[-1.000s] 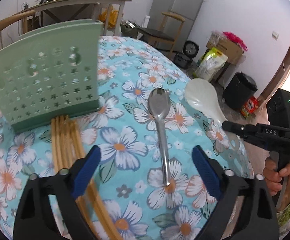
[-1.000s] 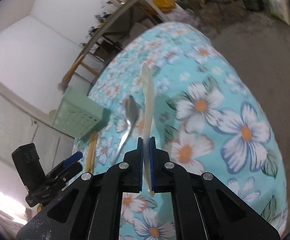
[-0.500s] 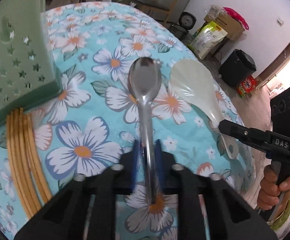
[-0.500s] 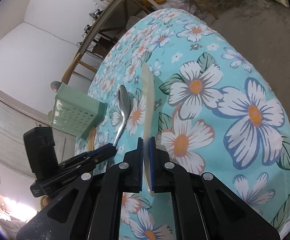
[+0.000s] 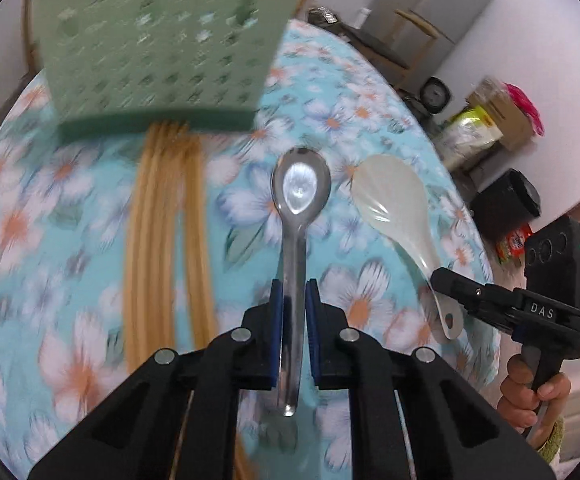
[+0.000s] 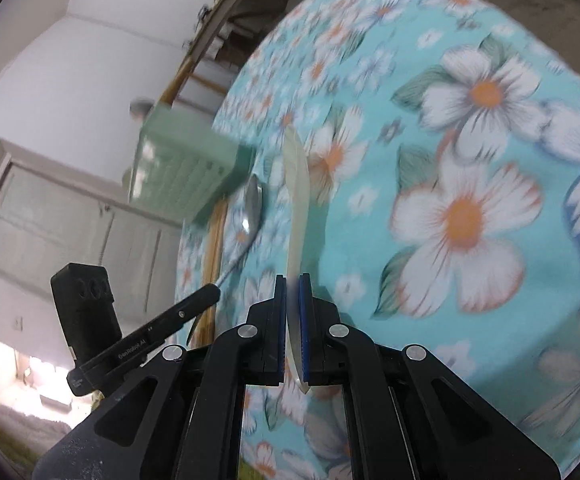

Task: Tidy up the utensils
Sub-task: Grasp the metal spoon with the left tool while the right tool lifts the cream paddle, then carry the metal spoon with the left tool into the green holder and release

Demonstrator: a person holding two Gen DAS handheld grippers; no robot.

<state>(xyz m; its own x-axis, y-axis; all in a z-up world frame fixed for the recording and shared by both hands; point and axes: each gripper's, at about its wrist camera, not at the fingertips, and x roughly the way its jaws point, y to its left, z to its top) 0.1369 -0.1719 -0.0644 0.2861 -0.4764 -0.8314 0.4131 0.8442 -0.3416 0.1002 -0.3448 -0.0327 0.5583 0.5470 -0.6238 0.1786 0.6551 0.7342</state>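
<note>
The metal spoon (image 5: 301,216) is gripped by its handle between the blue pads of the left tool (image 5: 293,300), bowl pointing forward and facing up, above the flowered surface (image 5: 69,248). Just to the right of the metal spoon, the white rice paddle (image 5: 394,208) is clamped by its handle end in the right tool (image 5: 442,284), which a hand (image 5: 530,396) holds from the right edge of the view. In the right wrist view the rice paddle (image 6: 296,200) stands edge-on between the closed pads of the right tool (image 6: 293,292), with the metal spoon (image 6: 249,208) to its left, held by the left tool (image 6: 205,292).

Left of the metal spoon, a bundle of wooden chopsticks (image 5: 165,232) lies on the surface, its far ends touching the base of the green holder (image 5: 161,40). The green holder, pierced with small cut-outs, stands upright beyond the metal spoon and to its left. The surroundings are blurred.
</note>
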